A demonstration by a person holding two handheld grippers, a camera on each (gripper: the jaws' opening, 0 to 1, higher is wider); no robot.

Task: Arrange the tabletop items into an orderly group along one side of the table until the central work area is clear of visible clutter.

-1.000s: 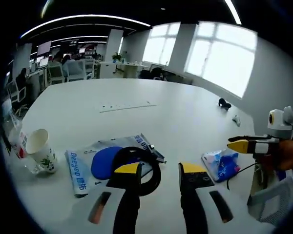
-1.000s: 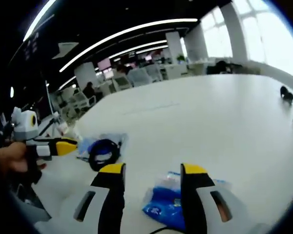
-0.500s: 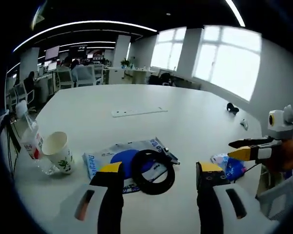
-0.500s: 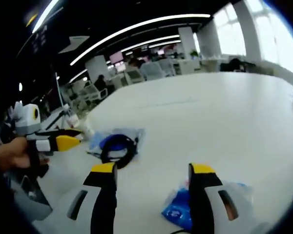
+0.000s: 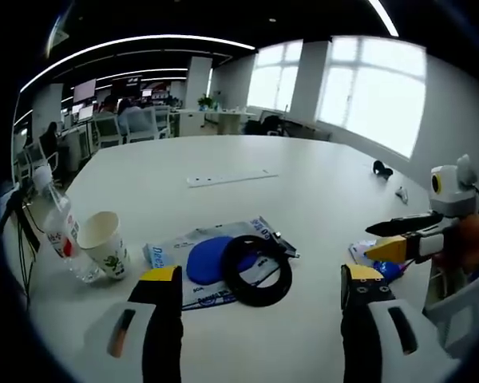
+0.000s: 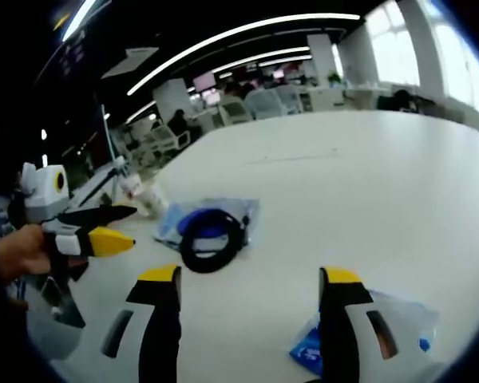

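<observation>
On the white table [image 5: 247, 159] a black ring [image 5: 257, 270] lies on a silver packet with a blue disc [image 5: 206, 259]. My left gripper [image 5: 260, 276] hovers just short of the ring, jaws wide apart and empty. To their left stand a paper cup [image 5: 104, 243] and a plastic bottle [image 5: 60, 233]. My right gripper [image 5: 389, 238] comes in from the right, open, above a small blue packet [image 5: 377, 267]. In the right gripper view that gripper [image 6: 251, 278] is open, the blue packet [image 6: 387, 335] sits beside its right jaw, and the black ring [image 6: 213, 239] lies ahead, with the left gripper [image 6: 100, 229] at left.
A white strip [image 5: 227, 177] lies mid-table. A small dark object [image 5: 381, 167] and a small white one [image 5: 401, 192] sit near the far right edge. Office chairs and desks stand beyond the table. Bare tabletop [image 6: 367, 175] stretches ahead of the right gripper.
Both grippers' jaws have spread wider apart. Both cameras have drawn back and shifted, so the blue packet now sits beside the right jaw instead of between the jaws.
</observation>
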